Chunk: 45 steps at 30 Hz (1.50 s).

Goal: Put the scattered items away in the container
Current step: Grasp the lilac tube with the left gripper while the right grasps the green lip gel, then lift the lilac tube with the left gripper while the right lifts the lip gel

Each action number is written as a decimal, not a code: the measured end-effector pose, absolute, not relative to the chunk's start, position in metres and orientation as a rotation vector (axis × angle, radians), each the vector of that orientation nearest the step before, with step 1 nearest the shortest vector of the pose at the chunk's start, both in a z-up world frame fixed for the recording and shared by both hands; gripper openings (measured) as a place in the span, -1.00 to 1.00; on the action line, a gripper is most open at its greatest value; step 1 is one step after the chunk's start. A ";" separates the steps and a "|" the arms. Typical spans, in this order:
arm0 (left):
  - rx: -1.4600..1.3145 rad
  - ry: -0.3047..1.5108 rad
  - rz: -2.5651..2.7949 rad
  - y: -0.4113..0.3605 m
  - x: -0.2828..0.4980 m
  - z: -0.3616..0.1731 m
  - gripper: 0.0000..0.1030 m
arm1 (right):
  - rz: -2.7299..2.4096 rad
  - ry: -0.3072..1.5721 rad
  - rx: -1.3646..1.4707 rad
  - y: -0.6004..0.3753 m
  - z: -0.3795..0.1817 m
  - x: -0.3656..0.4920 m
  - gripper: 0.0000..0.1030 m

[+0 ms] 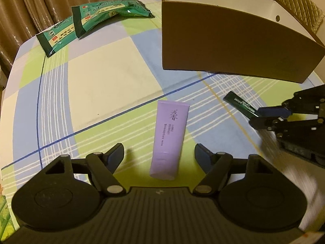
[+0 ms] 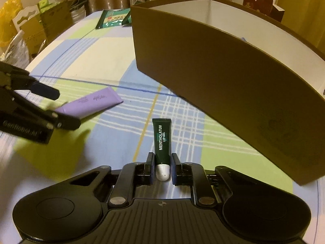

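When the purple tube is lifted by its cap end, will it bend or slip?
The purple tube looks like soft plastic, so it may dent a little yet probably stays straight. Its smooth skin could slip. Being flat at the crimped end, it seems unlikely to roll on the tablecloth.

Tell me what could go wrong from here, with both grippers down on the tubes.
1. The right gripper pinches the green lip gel tube near its white cap, so the long end may swing on lifting.
2. The left gripper stands open around the purple tube; closing off-centre may push it away.
3. The brown box has a tall wall; a low carry could hit it.
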<state>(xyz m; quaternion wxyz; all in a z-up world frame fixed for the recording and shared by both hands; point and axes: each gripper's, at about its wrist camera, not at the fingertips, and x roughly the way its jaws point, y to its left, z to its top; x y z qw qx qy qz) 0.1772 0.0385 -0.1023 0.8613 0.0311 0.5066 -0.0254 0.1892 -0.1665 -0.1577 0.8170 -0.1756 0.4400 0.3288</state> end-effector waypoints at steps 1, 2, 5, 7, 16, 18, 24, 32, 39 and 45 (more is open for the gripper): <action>0.063 1.064 -0.055 0.038 0.177 -0.103 0.30 | 0.701 0.942 -0.372 -0.169 -0.158 0.188 -0.76; 0.060 1.066 -0.058 0.039 0.178 -0.104 0.24 | 0.699 0.946 -0.369 -0.172 -0.157 0.187 -0.76; 0.050 1.085 -0.063 0.039 0.179 -0.109 -0.13 | 0.689 0.958 -0.359 -0.183 -0.156 0.184 -0.76; 0.029 1.099 -0.052 0.039 0.179 -0.112 -0.27 | 0.680 0.966 -0.354 -0.191 -0.155 0.183 -0.76; -0.116 1.114 -0.100 0.017 0.157 -0.107 -0.53 | 0.642 0.993 -0.323 -0.228 -0.151 0.170 -0.75; -0.118 1.116 -0.113 0.008 0.150 -0.107 -0.53 | 0.649 0.998 -0.316 -0.233 -0.150 0.169 -0.68; -0.090 1.115 -0.113 0.001 0.151 -0.107 -0.42 | 0.646 0.995 -0.316 -0.231 -0.152 0.167 0.25; -0.038 1.113 -0.107 -0.008 0.161 -0.110 -0.38 | 0.682 0.939 -0.354 -0.223 -0.154 0.167 -0.09; 0.024 1.110 -0.107 -0.027 0.158 -0.112 -0.49 | 0.711 0.946 -0.375 -0.220 -0.150 0.161 -0.75; 0.016 1.107 -0.104 -0.035 0.149 -0.110 -0.50 | 0.717 1.000 -0.330 -0.235 -0.147 0.158 -0.76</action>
